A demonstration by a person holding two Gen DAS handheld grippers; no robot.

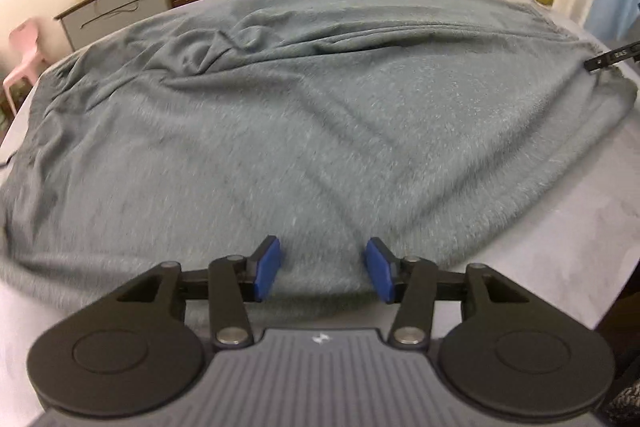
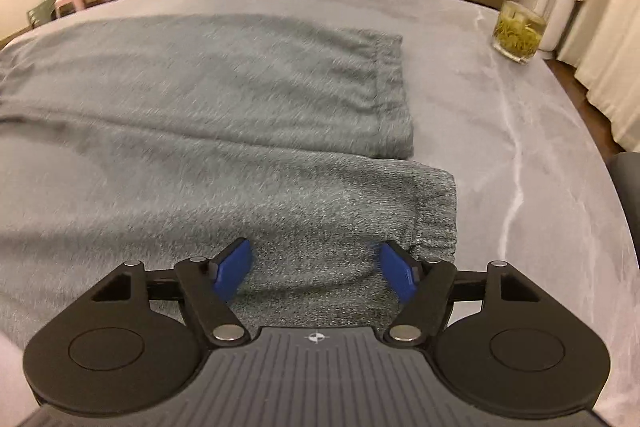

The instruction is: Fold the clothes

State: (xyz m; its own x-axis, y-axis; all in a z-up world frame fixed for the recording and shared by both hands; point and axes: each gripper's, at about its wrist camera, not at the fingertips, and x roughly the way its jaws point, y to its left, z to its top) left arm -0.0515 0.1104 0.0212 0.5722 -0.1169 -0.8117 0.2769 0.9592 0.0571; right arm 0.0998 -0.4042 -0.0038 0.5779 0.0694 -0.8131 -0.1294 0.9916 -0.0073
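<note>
clearly soft and limp, the grey-green trousers point(image 2: 248, 131) lie flat across the worktop point(image 2: 500, 99); the elastic cuff point(image 2: 434, 211) offers firm purchase. left gripper point(image 1: 323, 269) and right gripper point(image 2: 316, 273) hover, jaws spread, pinching nothing.

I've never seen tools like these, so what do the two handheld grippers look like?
Both look alike. The left gripper and right gripper each have two bright blue pads on black hinged linkage arms with silver pivot pins, round black discs at each side, and a grey ribbed body bearing a small white emblem.
</note>
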